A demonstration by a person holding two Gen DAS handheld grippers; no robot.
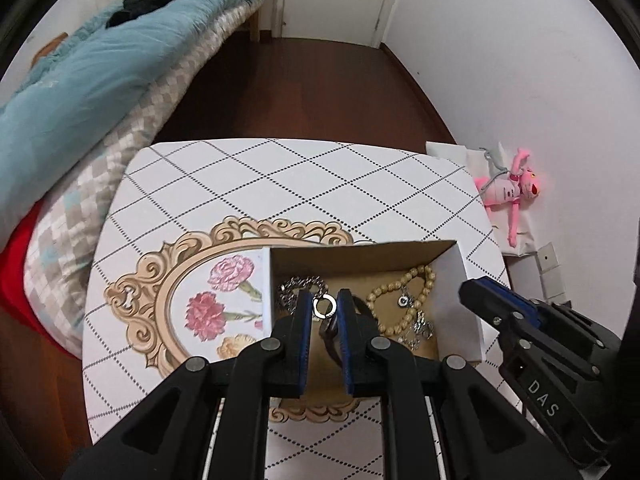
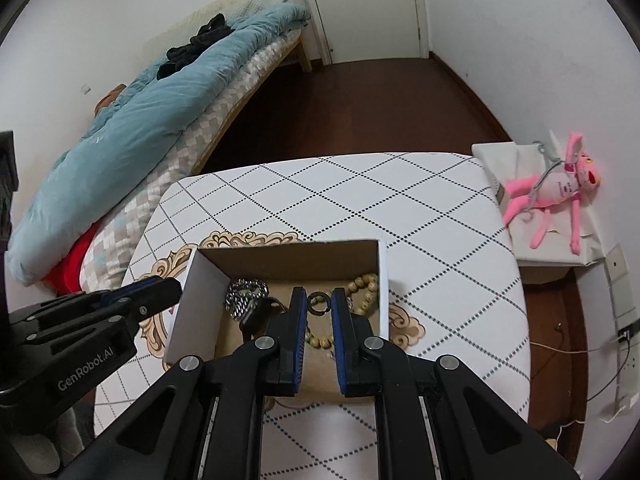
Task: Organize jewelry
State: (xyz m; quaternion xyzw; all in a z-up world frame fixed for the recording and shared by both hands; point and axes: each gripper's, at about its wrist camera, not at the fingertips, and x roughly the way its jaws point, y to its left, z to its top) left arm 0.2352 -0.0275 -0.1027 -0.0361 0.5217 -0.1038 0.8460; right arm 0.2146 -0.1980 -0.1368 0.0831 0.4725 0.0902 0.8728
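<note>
An open cardboard box (image 1: 360, 254) (image 2: 288, 256) sits on the table. It holds a silver chain (image 1: 300, 286) (image 2: 244, 294), a wooden bead bracelet (image 1: 404, 292) (image 2: 366, 286), small charms (image 1: 420, 326) and a dark strap (image 1: 332, 332). My left gripper (image 1: 325, 306) is shut on a silver ring (image 1: 325, 306) above the box. My right gripper (image 2: 318, 304) is shut on a dark ring (image 2: 318, 304) above the box. Each gripper shows in the other's view, the right one (image 1: 476, 292) at the box's right, the left one (image 2: 168, 286) at its left.
The table (image 1: 280, 184) (image 2: 400, 208) has a white diamond-pattern cloth and a gold-framed flower motif (image 1: 216, 300). A bed with a blue duvet (image 1: 100, 64) lies left. A pink plush toy (image 2: 560, 188) lies on a white box at the right. Dark wood floor lies beyond.
</note>
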